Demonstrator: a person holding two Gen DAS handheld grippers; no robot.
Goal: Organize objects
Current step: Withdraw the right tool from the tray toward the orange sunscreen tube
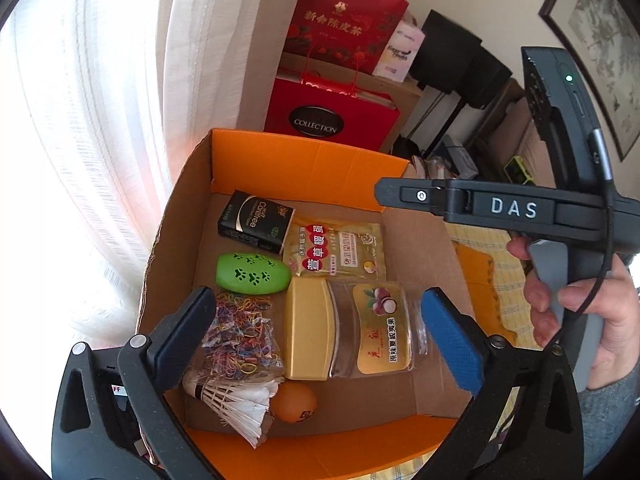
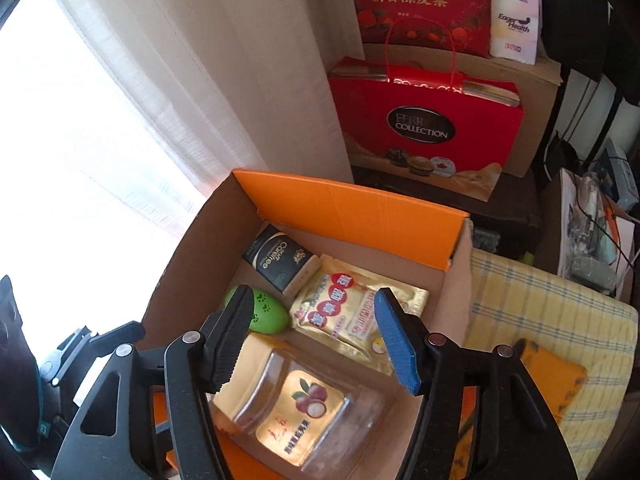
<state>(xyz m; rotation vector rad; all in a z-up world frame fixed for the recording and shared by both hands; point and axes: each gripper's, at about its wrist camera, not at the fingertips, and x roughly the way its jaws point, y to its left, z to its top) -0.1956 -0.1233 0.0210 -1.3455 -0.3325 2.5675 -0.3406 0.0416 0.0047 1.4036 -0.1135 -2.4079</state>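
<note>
Cardboard box (image 1: 256,168) with orange flaps fills the middle of the left wrist view, open at the top and seen from above. On its floor lie a black Carefree packet (image 1: 256,218) at the far left, a gold sachet (image 1: 336,250) with red and white characters just beside it, and a green egg-shaped case (image 1: 253,273) printed with paw marks in front of the packet. Nearer the camera a clear jar (image 1: 360,330) with a gold lid lies on its side, next to a bag of coloured rubber bands (image 1: 240,336); a white shuttlecock (image 1: 236,396) and an orange ball (image 1: 294,402) sit at the near edge. The left gripper (image 1: 320,336) hangs above the box with its fingers spread wide and nothing between them. The right gripper's body, marked DAS, crosses the upper right, held by a hand (image 1: 592,316). Red gift bags (image 1: 332,112) stand behind the box beside a white curtain (image 1: 120,120). In the right wrist view the right gripper (image 2: 316,340) is likewise spread open and empty above the same box (image 2: 344,208), its fingers framing the jar (image 2: 304,408) and the sachet (image 2: 352,320); the green case (image 2: 268,312) shows partly behind one finger, with the black packet (image 2: 280,260) beyond. A yellow checked cloth (image 2: 540,312) lies to the right of the box.
</note>
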